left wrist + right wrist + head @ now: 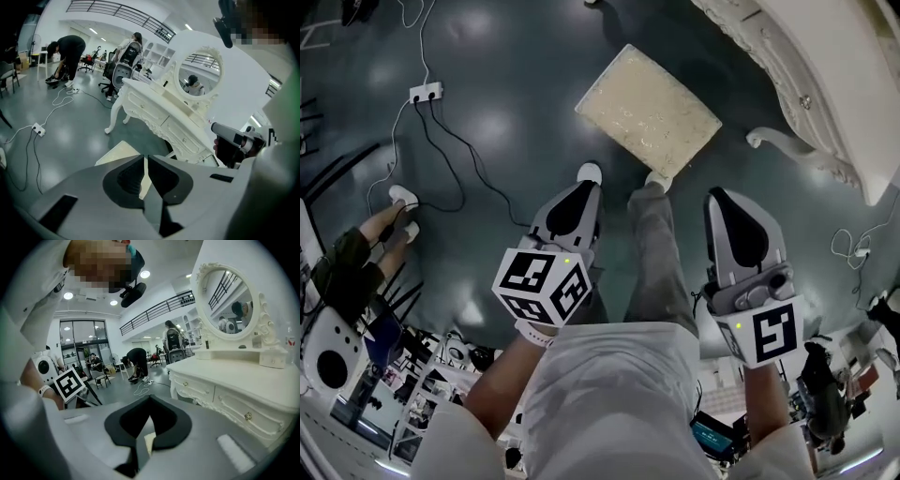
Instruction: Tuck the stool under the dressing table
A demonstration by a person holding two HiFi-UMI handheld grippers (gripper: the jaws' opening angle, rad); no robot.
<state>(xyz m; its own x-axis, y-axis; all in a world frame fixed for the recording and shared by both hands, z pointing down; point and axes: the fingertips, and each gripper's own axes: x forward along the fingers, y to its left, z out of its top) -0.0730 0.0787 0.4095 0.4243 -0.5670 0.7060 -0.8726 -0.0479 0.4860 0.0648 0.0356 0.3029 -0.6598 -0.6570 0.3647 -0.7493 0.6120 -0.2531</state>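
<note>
The stool (pixel 649 111) has a cream cushioned top and stands on the dark floor ahead of my feet, left of the white dressing table (pixel 825 84). My left gripper (pixel 584 190) hangs below the stool's near edge, its jaws shut and empty. My right gripper (pixel 722 197) is beside it to the right, also shut on nothing. In the left gripper view the stool (pixel 117 151) shows just past the shut left gripper (pixel 146 158), in front of the dressing table (pixel 159 117). In the right gripper view the right gripper (pixel 150 397) points along the dressing table (pixel 234 385).
A power strip (pixel 426 92) with trailing cables lies on the floor at the left, near a seated person (pixel 356 253). The dressing table's carved leg (pixel 778 141) curves out near the stool. Other people and office chairs (pixel 124 61) are further back.
</note>
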